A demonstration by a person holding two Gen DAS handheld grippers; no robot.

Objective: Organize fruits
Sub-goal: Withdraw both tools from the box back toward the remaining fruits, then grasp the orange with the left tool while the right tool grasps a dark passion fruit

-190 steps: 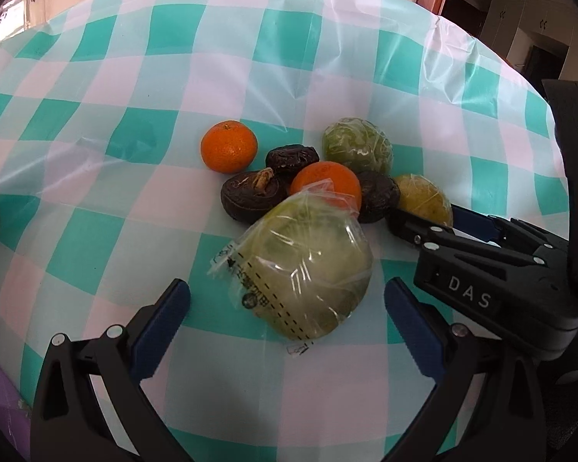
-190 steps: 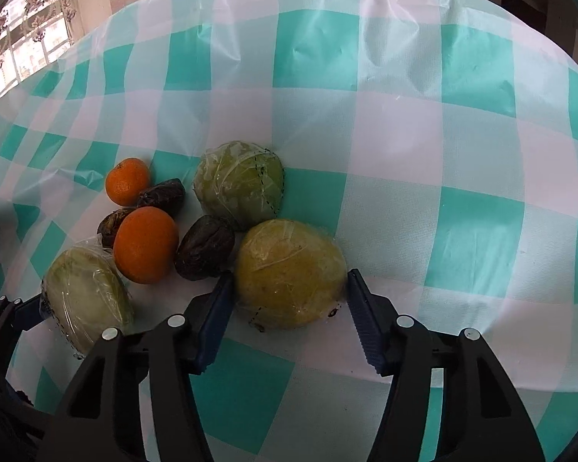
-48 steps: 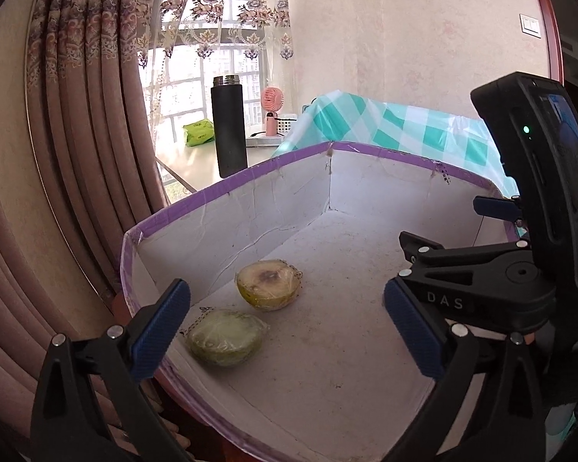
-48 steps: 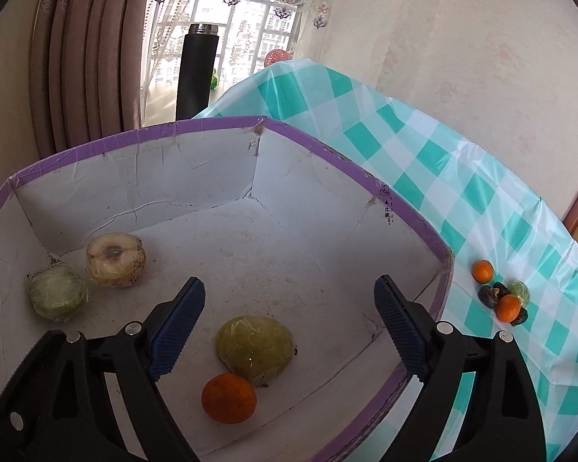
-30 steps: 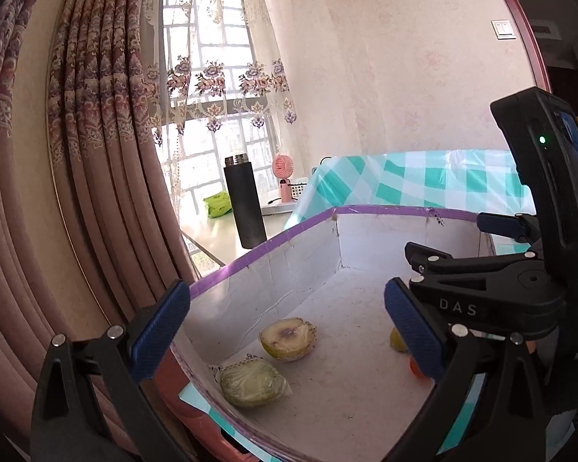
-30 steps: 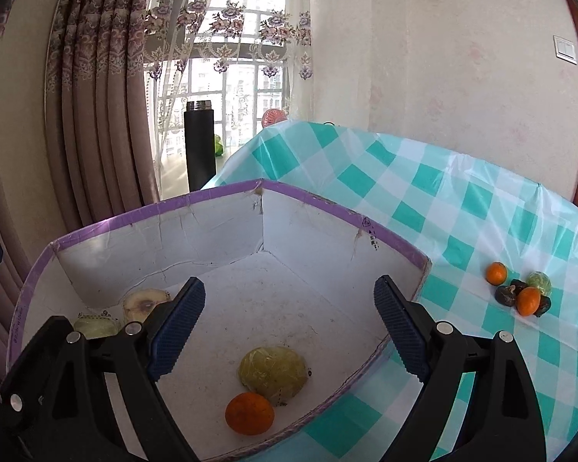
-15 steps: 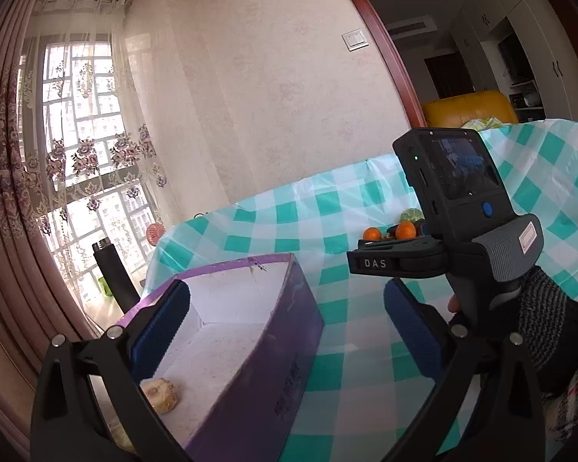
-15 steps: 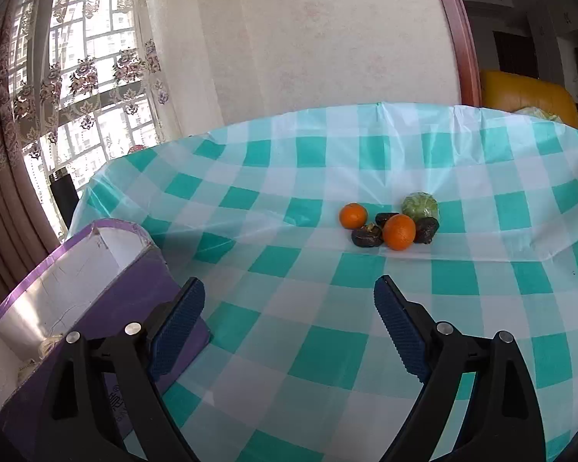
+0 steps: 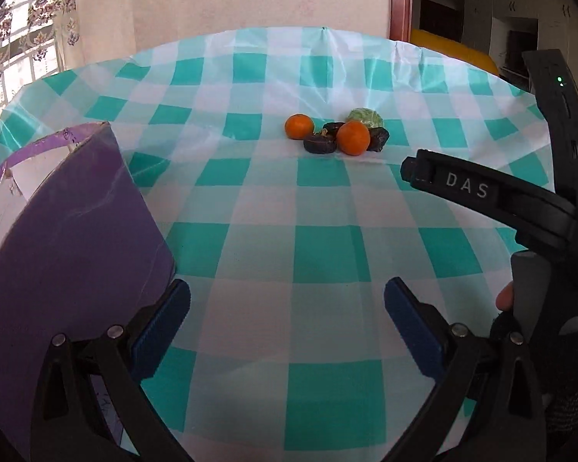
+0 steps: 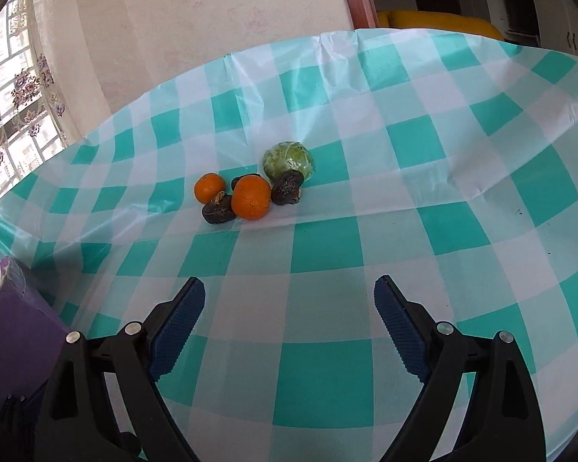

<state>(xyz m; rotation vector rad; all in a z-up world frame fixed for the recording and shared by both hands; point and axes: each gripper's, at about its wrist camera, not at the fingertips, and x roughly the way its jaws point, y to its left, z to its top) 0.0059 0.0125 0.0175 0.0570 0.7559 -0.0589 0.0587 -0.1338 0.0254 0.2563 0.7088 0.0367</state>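
Both of our grippers have swung away from the purple box [image 9: 69, 231], and the left gripper [image 9: 287, 325] and right gripper [image 10: 289, 325], spread wide and empty, now face the remaining fruits [image 10: 250, 190] clustered well ahead toward the table's far edge, so we judge another pickup comes next.

Bare tablecloth [image 10: 327, 254] lies open up to the fruit cluster [image 10: 250, 192]; the purple box [image 9: 69, 231] apparently blocks the left
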